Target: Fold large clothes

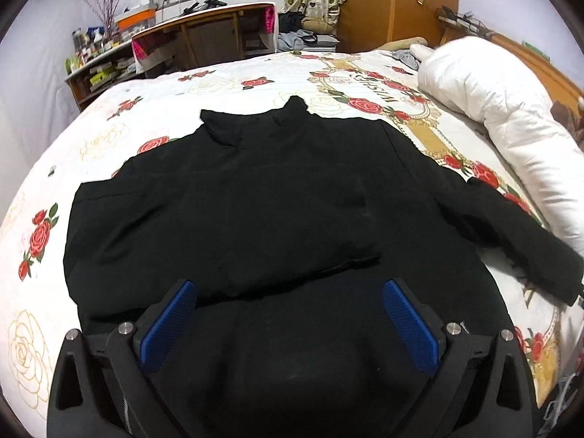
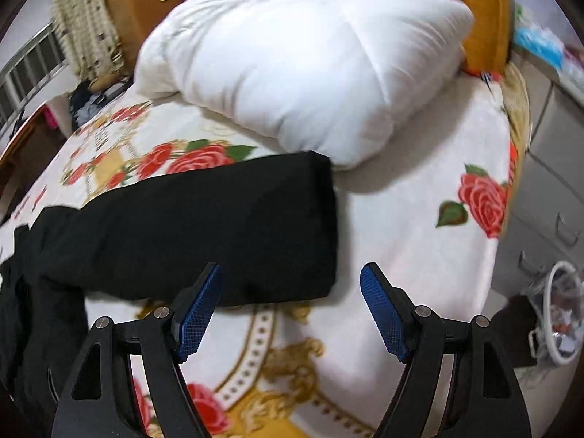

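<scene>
A large black jacket (image 1: 277,204) lies spread on the rose-print bedspread (image 1: 120,135), collar at the far side. Its left sleeve is folded across the chest, its right sleeve (image 1: 511,233) stretches out to the right. My left gripper (image 1: 288,292) is open and empty, hovering over the jacket's lower body. In the right wrist view the outstretched right sleeve (image 2: 204,226) lies across the bedspread (image 2: 419,226), cuff end towards the right. My right gripper (image 2: 292,277) is open and empty, just in front of the cuff end, its left finger (image 2: 200,310) over the sleeve's near edge.
A white folded duvet (image 2: 303,62) lies just beyond the sleeve, and shows at the right of the left wrist view (image 1: 503,109). A wooden headboard (image 2: 481,11), a grey drawer cabinet (image 2: 547,189) and a white basket (image 2: 558,314) stand right of the bed. A desk (image 1: 204,33) stands beyond the bed.
</scene>
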The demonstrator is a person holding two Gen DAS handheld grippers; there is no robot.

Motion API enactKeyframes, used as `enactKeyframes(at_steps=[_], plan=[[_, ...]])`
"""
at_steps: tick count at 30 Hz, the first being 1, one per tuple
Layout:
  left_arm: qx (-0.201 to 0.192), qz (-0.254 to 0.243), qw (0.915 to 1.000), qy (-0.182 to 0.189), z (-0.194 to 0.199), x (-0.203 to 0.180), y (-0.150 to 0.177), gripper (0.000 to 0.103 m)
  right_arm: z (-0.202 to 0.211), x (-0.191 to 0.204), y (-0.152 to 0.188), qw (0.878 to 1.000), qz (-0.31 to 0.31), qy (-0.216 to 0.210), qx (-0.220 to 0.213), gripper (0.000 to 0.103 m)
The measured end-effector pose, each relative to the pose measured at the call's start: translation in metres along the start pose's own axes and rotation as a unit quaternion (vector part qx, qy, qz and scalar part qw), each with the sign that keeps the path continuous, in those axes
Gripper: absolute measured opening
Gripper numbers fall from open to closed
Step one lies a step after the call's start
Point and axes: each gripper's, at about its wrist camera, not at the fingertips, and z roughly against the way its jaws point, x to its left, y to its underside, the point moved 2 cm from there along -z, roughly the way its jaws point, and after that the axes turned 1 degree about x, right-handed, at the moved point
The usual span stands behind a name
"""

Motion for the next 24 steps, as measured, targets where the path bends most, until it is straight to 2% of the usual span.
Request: enactKeyframes(at_steps=[4,8,13,15,17,21,23,24], plan=[[0.015,-0.003,0.9998,0.009,-0.012,-0.018,0.001,0.103,-0.020,-0.015,-0.004,0.999,-0.036,-0.010,0.017,0.078],[0.025,-0.014,0.9995,0.012,-0.021,-0.034,0.004,0.103,-0.037,-0.021,-0.010,0.998,-0.056,-0.029,0.026,0.088],[0.030,-0.013,0.9994,0.012,-0.027,-0.039,0.006,0.103,-0.047,-0.015,-0.012,0.994,-0.066,-0.066,0.049,0.087],[0.032,-0.010,0.9994,0.012,-0.029,-0.038,0.007,0.103,-0.050,-0.009,-0.010,0.993,-0.062,-0.075,0.061,0.082],[0.034,-0.006,0.9993,0.013,-0.028,-0.035,0.007,0.103,-0.048,-0.003,-0.009,0.996,-0.050,-0.060,0.052,0.068],[0.030,0.000,0.9995,0.009,-0.025,-0.028,0.007,0.103,-0.046,-0.002,-0.009,0.995,-0.055,-0.073,0.044,0.051],[0.029,0.003,0.9995,0.010,-0.022,-0.026,0.007,0.103,-0.040,0.004,-0.010,0.996,-0.038,-0.076,0.032,0.035],[0.028,0.003,0.9996,0.010,-0.021,-0.025,0.007,0.103,-0.036,0.007,-0.011,0.996,-0.031,-0.077,0.025,0.033]])
